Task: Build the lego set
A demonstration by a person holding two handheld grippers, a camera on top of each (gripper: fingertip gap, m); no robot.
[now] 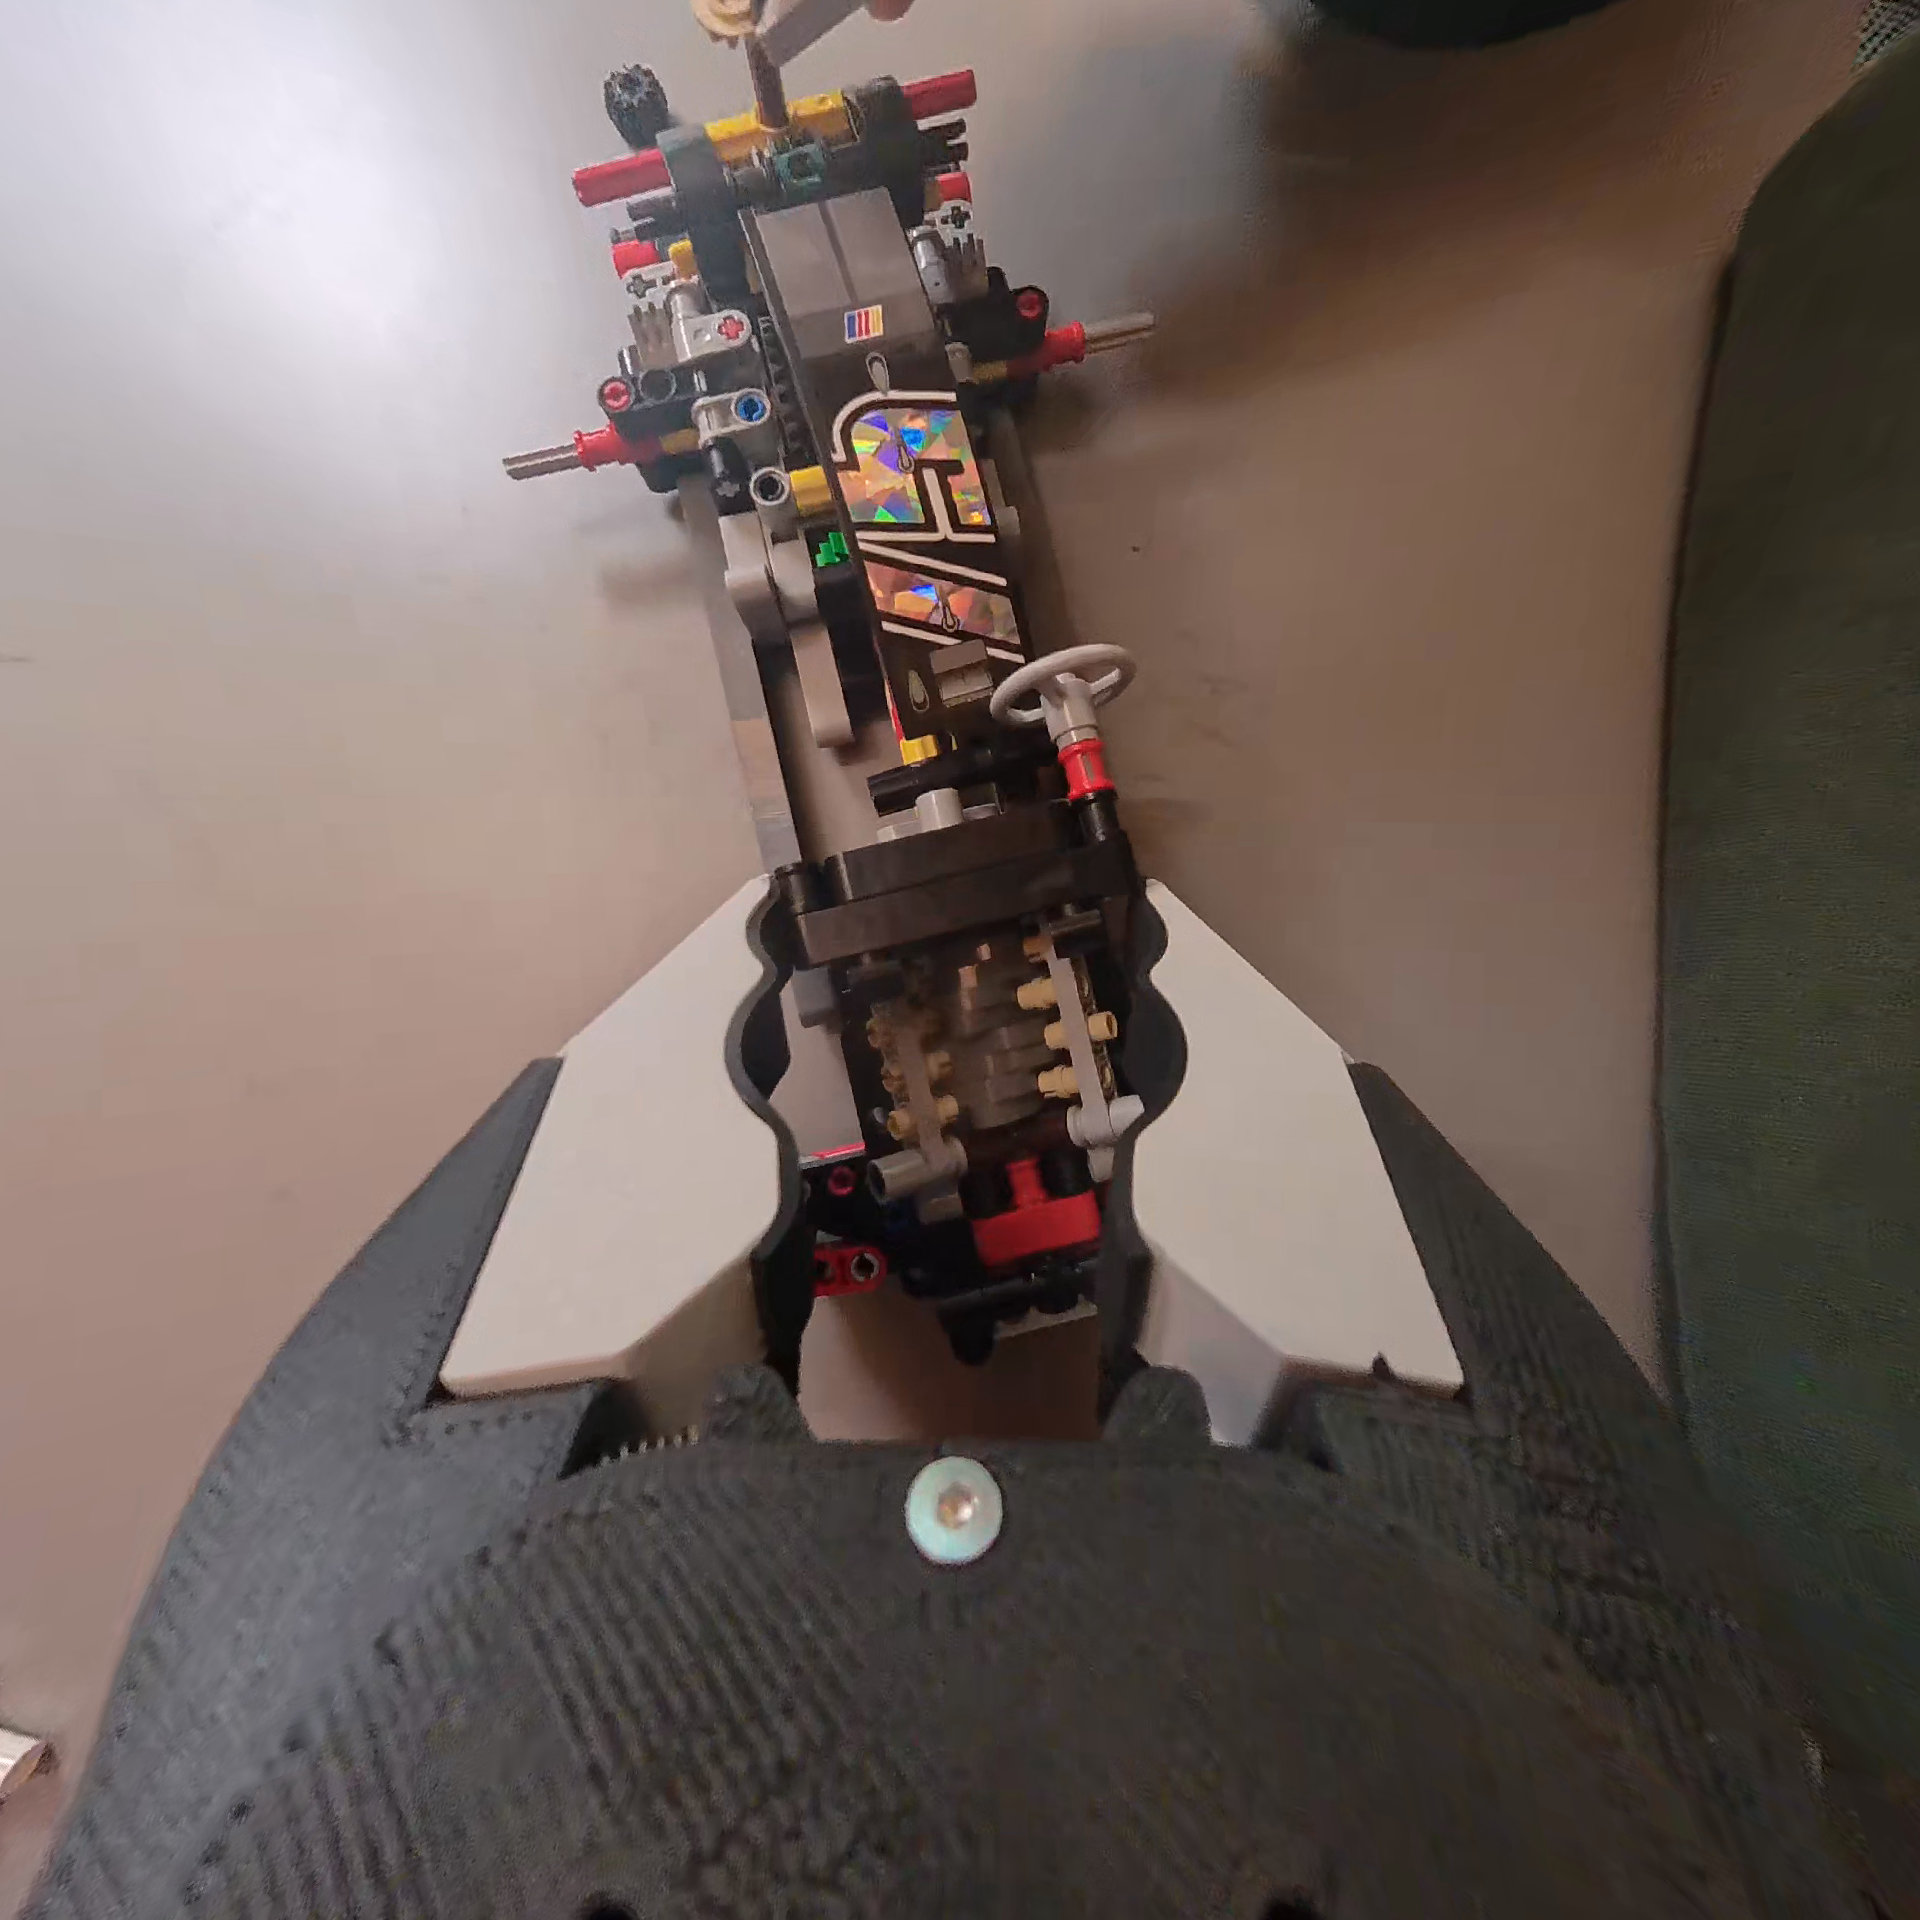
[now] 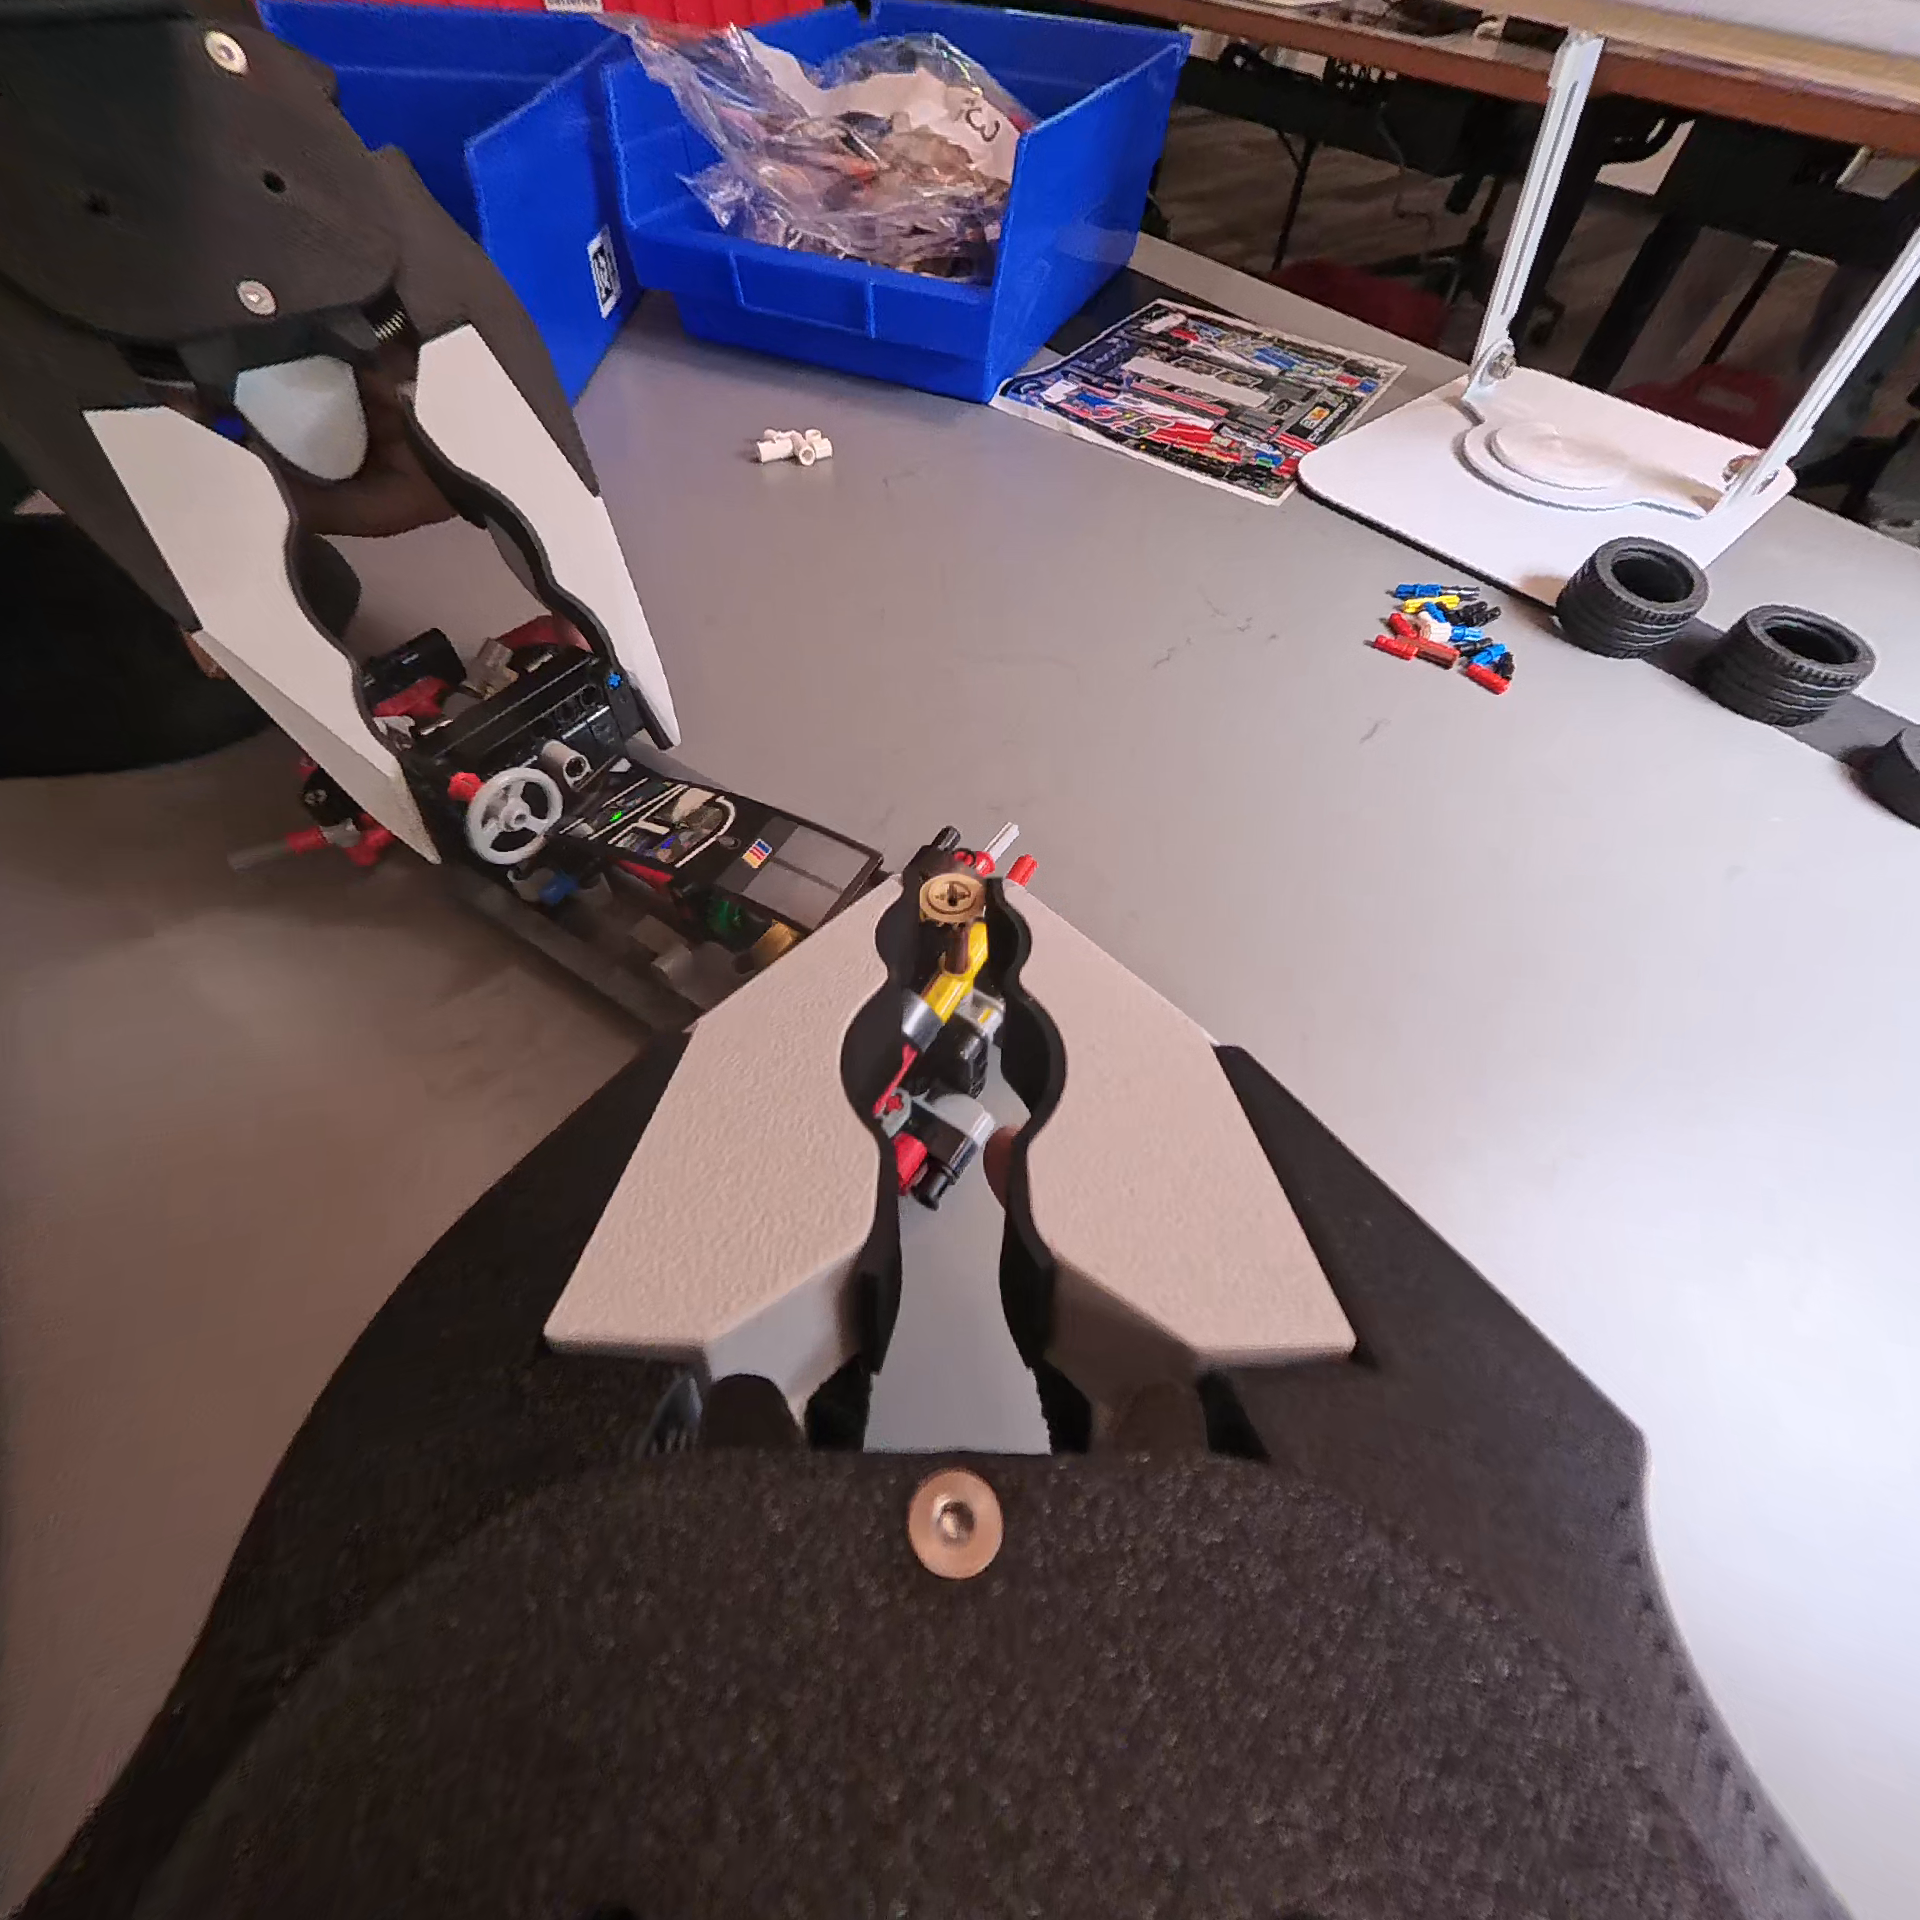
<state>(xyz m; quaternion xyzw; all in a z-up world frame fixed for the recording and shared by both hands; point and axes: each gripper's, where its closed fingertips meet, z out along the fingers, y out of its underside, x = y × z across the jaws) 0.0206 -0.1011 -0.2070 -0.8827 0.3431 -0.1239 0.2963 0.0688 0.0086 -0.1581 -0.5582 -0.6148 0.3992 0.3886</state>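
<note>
A long Lego car chassis with a black holographic panel and a white steering wheel lies on the grey table. My left gripper is shut on its engine end. In the right wrist view the chassis runs from the left gripper to my right gripper. The right gripper is shut on a tan gear on a brown axle that enters a yellow piece at the chassis's other end. The gear and axle also show at the top of the left wrist view.
Blue bins holding a clear plastic bag stand at the back. A sticker sheet, small white pieces, a pile of coloured pins, two tyres and a white stand base lie to the right.
</note>
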